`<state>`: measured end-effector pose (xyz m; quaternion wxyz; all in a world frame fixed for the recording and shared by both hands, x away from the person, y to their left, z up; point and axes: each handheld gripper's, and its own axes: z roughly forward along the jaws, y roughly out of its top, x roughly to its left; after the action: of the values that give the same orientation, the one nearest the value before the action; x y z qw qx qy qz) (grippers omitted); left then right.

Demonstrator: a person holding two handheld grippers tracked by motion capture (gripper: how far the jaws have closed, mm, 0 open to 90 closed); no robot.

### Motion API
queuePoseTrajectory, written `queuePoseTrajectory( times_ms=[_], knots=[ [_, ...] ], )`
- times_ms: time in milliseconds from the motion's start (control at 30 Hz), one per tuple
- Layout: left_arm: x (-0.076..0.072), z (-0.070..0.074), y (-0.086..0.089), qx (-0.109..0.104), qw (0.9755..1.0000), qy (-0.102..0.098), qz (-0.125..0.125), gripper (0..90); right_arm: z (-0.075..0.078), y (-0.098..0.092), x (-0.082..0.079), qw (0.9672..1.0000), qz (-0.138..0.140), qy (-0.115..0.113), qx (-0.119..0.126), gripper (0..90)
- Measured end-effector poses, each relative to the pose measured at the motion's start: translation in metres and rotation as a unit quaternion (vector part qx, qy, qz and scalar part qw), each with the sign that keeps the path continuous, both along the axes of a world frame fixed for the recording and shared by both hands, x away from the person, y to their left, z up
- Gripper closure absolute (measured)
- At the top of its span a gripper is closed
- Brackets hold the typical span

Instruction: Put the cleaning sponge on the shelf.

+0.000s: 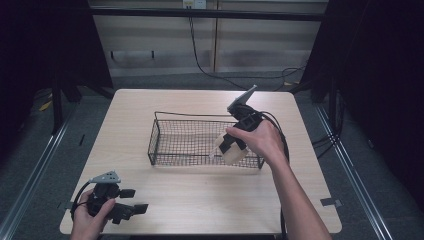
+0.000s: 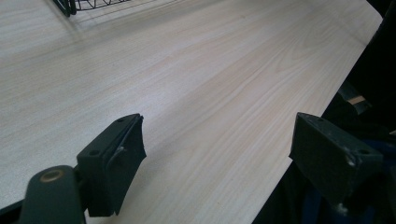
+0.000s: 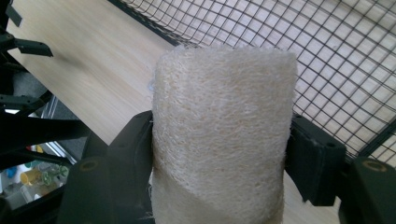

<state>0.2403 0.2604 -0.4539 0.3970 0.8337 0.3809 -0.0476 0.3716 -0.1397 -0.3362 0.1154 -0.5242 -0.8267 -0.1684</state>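
My right gripper is shut on a pale, fibrous loofah sponge, its two black jaws pressing the sponge's sides. In the high view the loofah sponge hangs over the front right part of a black wire basket, near the basket's front rim. The right gripper view looks past the sponge onto the basket's mesh and bare tabletop. My left gripper rests at the table's front left corner, open, with only the wooden table between its jaws.
The wire basket stands in the middle of the light wooden table. A cable trails from the right gripper over the table's right side. Dark floor and metal rails surround the table; its front edge runs close to the left gripper.
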Motion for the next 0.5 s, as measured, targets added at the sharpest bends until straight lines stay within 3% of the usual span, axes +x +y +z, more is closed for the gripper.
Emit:
queuePoseTrajectory(
  times_ms=[267,500],
  knots=[
    [0.0,0.0,0.0,-0.002,1.0,-0.001,0.003,17.4,-0.002,-0.002,0.008,0.9999,-0.01,0.001,-0.012,31.3],
    [0.0,0.0,0.0,-0.003,1.0,-0.002,0.004,17.4,-0.006,-0.007,0.017,0.999,-0.039,-0.005,-0.021,31.3]
  ],
)
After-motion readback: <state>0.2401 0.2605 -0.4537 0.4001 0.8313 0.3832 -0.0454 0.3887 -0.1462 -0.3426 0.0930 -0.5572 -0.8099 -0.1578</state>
